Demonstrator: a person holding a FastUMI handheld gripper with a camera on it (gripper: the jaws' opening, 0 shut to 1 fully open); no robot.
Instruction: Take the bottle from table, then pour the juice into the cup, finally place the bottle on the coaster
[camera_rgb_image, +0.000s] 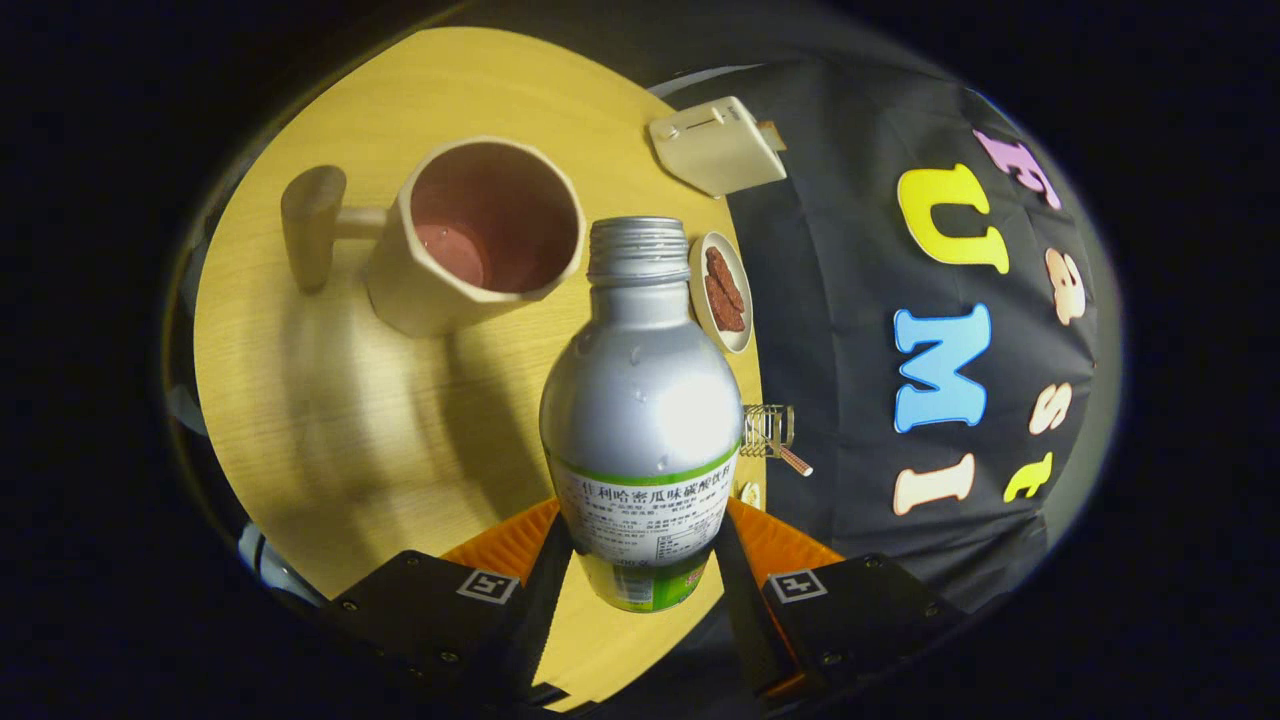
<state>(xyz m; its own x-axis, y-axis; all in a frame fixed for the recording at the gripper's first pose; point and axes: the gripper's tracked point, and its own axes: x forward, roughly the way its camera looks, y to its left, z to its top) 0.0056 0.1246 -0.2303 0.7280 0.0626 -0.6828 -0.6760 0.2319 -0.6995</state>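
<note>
bottle: your silver bottle (640, 400) sits right between the fingers, uncapped, threaded neck pointing toward the cup, body lifted over the table.
label: white panel with a green band on the bottle's lower half, lines of small print on it. I won't read it off; most of it is too tiny anyway.
markers: each finger block carries a small square black-and-white tag.
gripper: your gripper (640, 560) is closed in to bottle width, both fingers (545, 580) pressing the labelled lower part from either side, so you've got it clamped.
cup: the beige cup (475, 235) with a stubby wooden-looking handle is just beyond the bottle's mouth and a bit to its left; inside looks pinkish, can't tell how full.
table: round, light wood table (330, 420), lots of bare top left of the bottle and near the fingers.
edges: the table's rim runs close on the bottle's right, with the dark cloth wall right past it.
other stuff: small plate (722, 292) with brown pieces just right of the bottle neck, a cream box (715, 145) beyond it at the table's edge, and a little wire rack (768, 430) beside the bottle's shoulder.
</note>
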